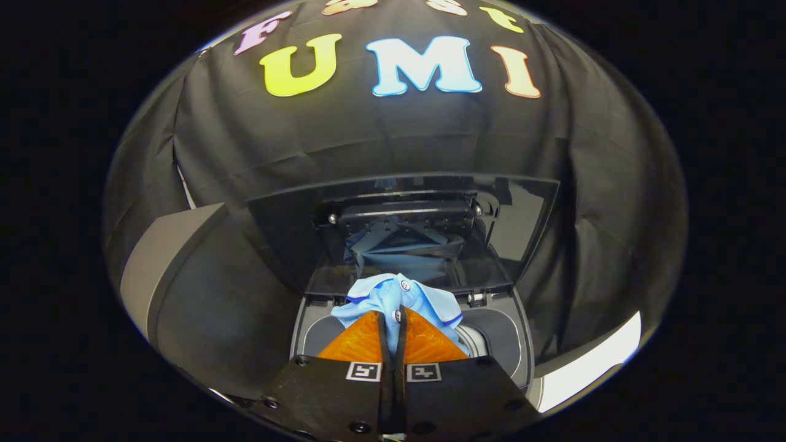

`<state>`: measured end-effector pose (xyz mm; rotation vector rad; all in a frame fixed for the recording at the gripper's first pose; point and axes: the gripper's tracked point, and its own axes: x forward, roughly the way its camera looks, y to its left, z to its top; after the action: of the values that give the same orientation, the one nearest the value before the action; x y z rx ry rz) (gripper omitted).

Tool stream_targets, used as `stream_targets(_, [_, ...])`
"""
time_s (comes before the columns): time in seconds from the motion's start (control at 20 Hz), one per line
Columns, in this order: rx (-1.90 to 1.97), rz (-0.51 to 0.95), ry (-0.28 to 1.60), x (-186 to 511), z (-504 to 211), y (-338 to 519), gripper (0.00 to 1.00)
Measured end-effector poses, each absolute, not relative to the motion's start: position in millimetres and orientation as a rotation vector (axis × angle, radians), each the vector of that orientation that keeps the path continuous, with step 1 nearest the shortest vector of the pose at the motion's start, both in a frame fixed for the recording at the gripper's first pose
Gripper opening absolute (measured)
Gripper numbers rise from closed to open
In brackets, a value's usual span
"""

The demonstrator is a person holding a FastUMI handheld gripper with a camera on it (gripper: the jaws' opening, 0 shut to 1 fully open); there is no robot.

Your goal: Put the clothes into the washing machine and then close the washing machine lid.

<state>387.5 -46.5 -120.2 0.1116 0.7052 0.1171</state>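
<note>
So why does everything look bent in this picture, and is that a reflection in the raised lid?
Gripper view: a fisheye lens curves the scene. The glossy dark raised lid mirrors the machine and a blue tint of the light blue polo shirt, which the orange-fingered claw pinches sharply in focus over the washer's grey opening; a bright glare strip sits to the right.
</note>
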Motion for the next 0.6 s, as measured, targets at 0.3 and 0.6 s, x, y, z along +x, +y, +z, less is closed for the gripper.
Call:
stream_targets(0.3, [0.134, 0.050, 0.786, 390.6, -148.7, -50.3, 0.01])
stream_targets(0.6, [0.119, 0.008, 0.867, 402.3, -179.9, -55.0, 0.01])
